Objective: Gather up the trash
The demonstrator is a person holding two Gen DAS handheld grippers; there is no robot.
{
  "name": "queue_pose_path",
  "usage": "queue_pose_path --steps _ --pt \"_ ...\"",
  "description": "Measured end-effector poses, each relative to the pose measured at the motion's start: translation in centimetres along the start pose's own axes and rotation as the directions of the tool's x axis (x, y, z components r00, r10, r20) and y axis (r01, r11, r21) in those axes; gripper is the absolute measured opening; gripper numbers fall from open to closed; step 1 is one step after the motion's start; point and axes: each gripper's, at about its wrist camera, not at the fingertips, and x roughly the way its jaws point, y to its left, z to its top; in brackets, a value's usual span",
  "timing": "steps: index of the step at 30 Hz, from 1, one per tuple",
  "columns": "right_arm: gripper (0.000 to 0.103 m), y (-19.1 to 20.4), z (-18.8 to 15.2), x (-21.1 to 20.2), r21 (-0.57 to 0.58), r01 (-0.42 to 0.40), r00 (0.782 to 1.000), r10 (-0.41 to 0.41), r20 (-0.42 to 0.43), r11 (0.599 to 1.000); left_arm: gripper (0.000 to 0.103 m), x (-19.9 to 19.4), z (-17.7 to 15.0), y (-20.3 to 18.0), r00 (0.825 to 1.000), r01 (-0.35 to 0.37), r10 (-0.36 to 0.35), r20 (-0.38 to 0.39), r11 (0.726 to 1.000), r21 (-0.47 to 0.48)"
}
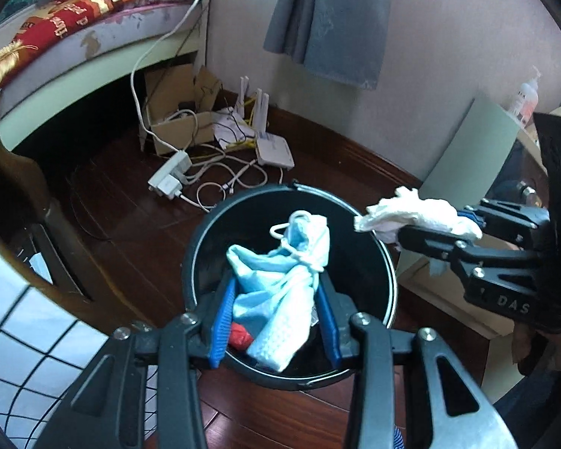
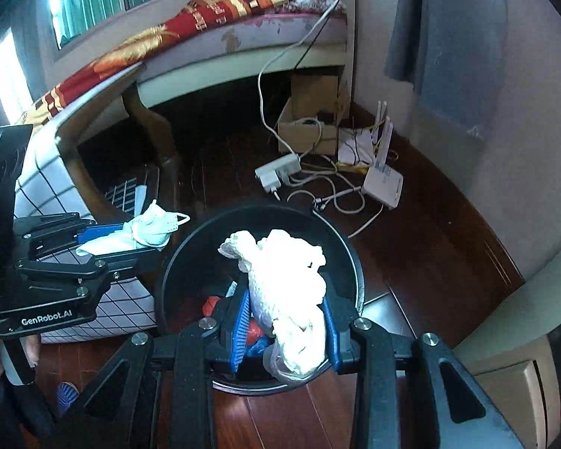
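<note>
A black round trash bin [image 1: 202, 247] [image 2: 349, 262] stands on the dark wood floor, with red and blue scraps [image 2: 256, 331] at its bottom. My left gripper [image 1: 276, 284] is shut on a crumpled light blue face mask [image 1: 280, 284] and hangs over the bin's mouth. My right gripper [image 2: 286, 292] is shut on a wad of white tissue [image 2: 291, 292], also above the bin. In the left wrist view the right gripper [image 1: 422, 228] enters from the right with the tissue [image 1: 415, 215] over the rim. From the left in the right wrist view comes the left gripper [image 2: 146, 234] with the mask [image 2: 149, 230].
Behind the bin lie a power strip [image 1: 170, 174], tangled cables [image 1: 220, 181], a white router [image 1: 275, 149] and an open cardboard box [image 1: 179, 112]. A bed [image 2: 205, 37] spans the back left. A checked white fabric [image 2: 78, 172] hangs at the left, a pale cabinet [image 1: 467, 149] at the right.
</note>
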Motion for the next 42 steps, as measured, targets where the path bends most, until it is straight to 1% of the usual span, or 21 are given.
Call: queue_pose_path --steps 4,5,7,8,9,10,11,12,14,16,17,20,21,26,32,35,42 --pt "0.036 0.2 0.0 2.4 -0.032 -0.013 0.999 0.011 -0.038 0.999 0.042 1.7 -0.4 0.5 0.999 0.003 -0.004 -0.036 1.0 -0.021" --pt "0.036 0.4 0.0 2.7 -0.042 -0.007 0.999 0.005 -0.043 0.999 0.042 2.0 -0.4 0.8 0.999 0.003 -0.004 -0.041 1.0 -0.028" --pt "0.037 0.5 -0.2 4.1 -0.07 0.036 0.998 -0.04 -0.054 0.997 0.044 2.8 -0.4 1.1 0.999 0.01 -0.012 -0.045 0.999 -0.035" --pt "0.043 0.4 -0.3 4.6 -0.069 0.047 0.997 -0.051 -0.066 0.997 0.046 3.4 -0.5 1.3 0.999 0.027 -0.029 -0.038 0.999 -0.046" --pt "0.052 0.2 -0.5 5.6 -0.071 0.051 0.994 -0.057 -0.094 0.996 0.055 3.6 -0.6 1.5 0.999 0.039 -0.041 -0.03 0.997 -0.062" --pt "0.08 0.3 -0.8 6.0 -0.083 0.06 0.992 -0.068 -0.102 0.995 0.075 4.0 -0.7 1.8 0.999 0.037 -0.04 -0.031 0.995 -0.088" --pt "0.097 0.3 -1.2 6.2 -0.104 0.088 0.991 -0.098 -0.095 0.991 0.082 4.2 -0.9 1.9 1.0 0.009 -0.012 -0.029 0.995 -0.099" --pt "0.098 0.2 -1.4 6.3 -0.103 0.104 0.989 -0.114 -0.097 0.989 0.09 4.2 -1.0 2.0 1.0 -0.002 -0.001 -0.024 0.995 -0.098" --pt "0.099 -0.5 -1.5 6.4 -0.072 0.109 0.987 -0.116 -0.109 0.991 0.091 4.0 -1.4 2.3 0.999 -0.031 0.028 -0.029 0.994 -0.101" --pt "0.1 -1.3 -1.6 6.2 -0.06 0.145 0.984 -0.15 -0.098 0.988 0.097 3.9 -1.9 2.8 0.997 -0.07 0.066 -0.043 0.991 -0.111" --pt "0.102 -1.7 -1.6 6.0 -0.044 0.159 0.982 -0.163 -0.099 0.986 0.097 3.7 -2.1 3.1 0.996 -0.087 0.082 -0.044 0.989 -0.116" --pt "0.103 -2.5 -1.4 5.3 0.01 0.179 0.98 -0.178 -0.086 0.984 0.1 2.8 -3.0 3.6 0.989 -0.147 0.143 -0.037 0.98 -0.135" --pt "0.103 -2.4 -1.5 5.0 0.025 0.182 0.98 -0.18 -0.081 0.983 0.102 2.7 -3.1 3.6 0.988 -0.156 0.153 -0.032 0.978 -0.138" --pt "0.103 -1.6 -1.2 4.5 0.02 0.173 0.983 -0.171 -0.069 0.985 0.102 1.3 -3.7 3.6 0.983 -0.183 0.183 -0.009 0.972 -0.149" --pt "0.103 0.0 -0.2 2.9 0.002 0.157 0.987 -0.157 -0.035 0.988 0.102 -0.6 -3.4 3.7 0.978 -0.2 0.206 0.02 0.965 -0.17" --pt "0.103 1.2 0.2 1.7 -0.01 0.151 0.989 -0.151 -0.006 0.989 0.102 -1.9 -3.4 3.9 0.976 -0.205 0.215 0.034 0.96 -0.192" --pt "0.103 3.8 1.4 -2.8 -0.042 0.126 0.99 -0.123 0.063 0.991 0.102 -5.8 -3.3 3.2 0.965 -0.24 0.255 0.062 0.954 -0.179"
